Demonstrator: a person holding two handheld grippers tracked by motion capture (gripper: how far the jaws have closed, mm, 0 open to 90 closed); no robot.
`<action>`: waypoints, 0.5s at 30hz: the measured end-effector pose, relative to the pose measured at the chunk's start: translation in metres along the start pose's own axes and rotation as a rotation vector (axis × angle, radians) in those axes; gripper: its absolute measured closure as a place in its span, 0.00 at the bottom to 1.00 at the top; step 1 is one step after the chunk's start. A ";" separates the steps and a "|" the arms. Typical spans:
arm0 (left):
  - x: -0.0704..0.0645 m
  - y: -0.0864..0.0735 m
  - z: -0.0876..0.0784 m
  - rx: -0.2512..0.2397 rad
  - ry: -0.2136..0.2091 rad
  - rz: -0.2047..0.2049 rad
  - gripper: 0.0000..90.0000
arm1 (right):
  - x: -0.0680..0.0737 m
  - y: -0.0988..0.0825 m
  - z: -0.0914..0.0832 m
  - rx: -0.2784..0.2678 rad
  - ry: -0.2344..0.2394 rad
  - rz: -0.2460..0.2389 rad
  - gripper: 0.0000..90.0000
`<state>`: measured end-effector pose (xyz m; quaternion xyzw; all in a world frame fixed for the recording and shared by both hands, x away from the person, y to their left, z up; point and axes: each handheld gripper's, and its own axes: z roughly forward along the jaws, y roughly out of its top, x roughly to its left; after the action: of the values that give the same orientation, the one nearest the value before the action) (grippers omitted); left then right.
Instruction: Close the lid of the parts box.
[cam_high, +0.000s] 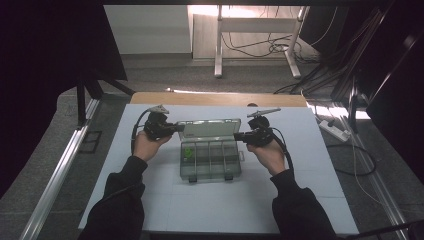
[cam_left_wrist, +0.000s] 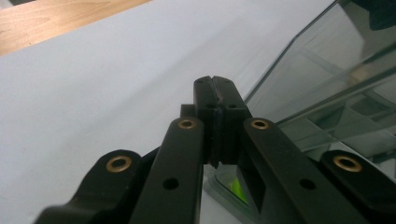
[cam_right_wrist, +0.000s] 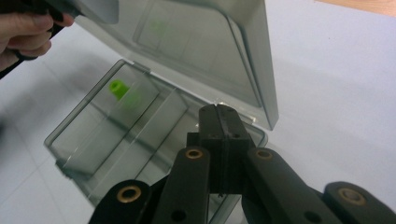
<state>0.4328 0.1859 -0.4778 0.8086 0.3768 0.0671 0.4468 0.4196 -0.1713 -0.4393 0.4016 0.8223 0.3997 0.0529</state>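
A clear plastic compartment box (cam_high: 210, 165) lies in the middle of the white table with its lid (cam_high: 209, 128) standing up at the far side. A small green piece (cam_high: 188, 151) sits in its leftmost compartment. My left gripper (cam_high: 178, 128) is shut with nothing between its jaws, tips by the lid's left edge. In the left gripper view the shut left gripper (cam_left_wrist: 215, 82) sits beside the lid (cam_left_wrist: 327, 70). My right gripper (cam_high: 236, 136) is shut and empty at the box's right side. In the right gripper view the right gripper (cam_right_wrist: 219, 110) hangs over the box (cam_right_wrist: 88, 140), lid (cam_right_wrist: 201, 46) and green piece (cam_right_wrist: 119, 88).
The white table top (cam_high: 220, 205) spreads around the box, with a wooden strip (cam_high: 215, 99) along its far edge. Beyond it stand a desk frame (cam_high: 218, 50) and floor cables (cam_high: 310, 75). A hand (cam_right_wrist: 23, 32) shows at the upper left of the right gripper view.
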 end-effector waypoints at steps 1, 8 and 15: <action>0.000 0.000 0.000 0.000 0.000 0.000 0.98 | 0.000 0.000 0.000 0.000 0.000 0.000 0.99; -0.006 -0.006 -0.008 0.007 -0.026 -0.014 0.98 | 0.008 -0.004 -0.011 -0.008 0.021 -0.024 0.99; -0.018 -0.009 -0.011 0.014 -0.049 -0.006 0.98 | 0.016 -0.013 -0.015 0.011 0.029 -0.061 0.99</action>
<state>0.4102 0.1840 -0.4746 0.8121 0.3687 0.0433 0.4503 0.3950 -0.1741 -0.4347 0.3706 0.8372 0.3990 0.0509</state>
